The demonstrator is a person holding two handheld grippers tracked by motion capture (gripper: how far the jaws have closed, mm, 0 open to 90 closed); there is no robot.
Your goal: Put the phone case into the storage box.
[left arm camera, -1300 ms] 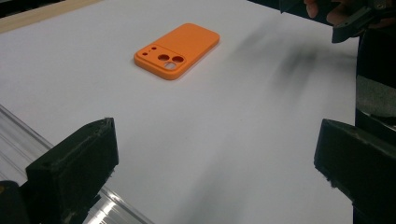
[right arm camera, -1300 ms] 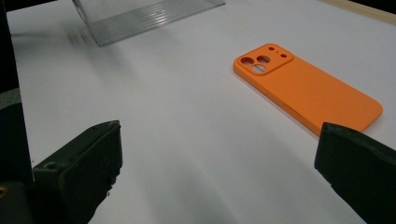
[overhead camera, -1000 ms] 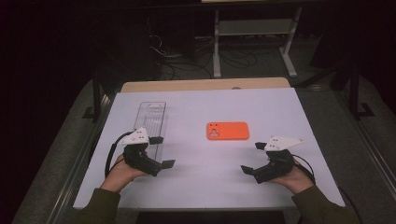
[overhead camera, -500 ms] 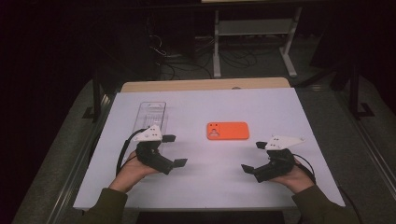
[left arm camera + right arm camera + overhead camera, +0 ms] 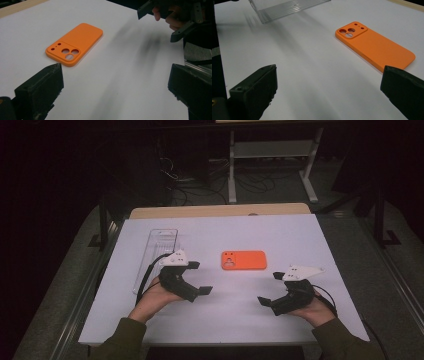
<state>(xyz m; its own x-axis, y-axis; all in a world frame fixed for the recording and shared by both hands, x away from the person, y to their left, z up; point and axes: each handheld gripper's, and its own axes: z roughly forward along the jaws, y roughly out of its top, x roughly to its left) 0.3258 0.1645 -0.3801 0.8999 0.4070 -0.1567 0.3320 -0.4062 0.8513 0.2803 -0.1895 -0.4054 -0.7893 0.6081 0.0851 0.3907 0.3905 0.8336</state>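
Orange phone case [image 5: 244, 260] flat on white tabletop [image 5: 300, 235], between and just beyond left hand-held gripper [image 5: 200, 278] and right hand-held gripper [image 5: 268, 288], both wide open, empty, clear plastic tray [image 5: 159, 245] far left.

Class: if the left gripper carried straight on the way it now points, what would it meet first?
Probably bare white table: the left gripper aims between the flat orange phone case and the right gripper; depth unclear.
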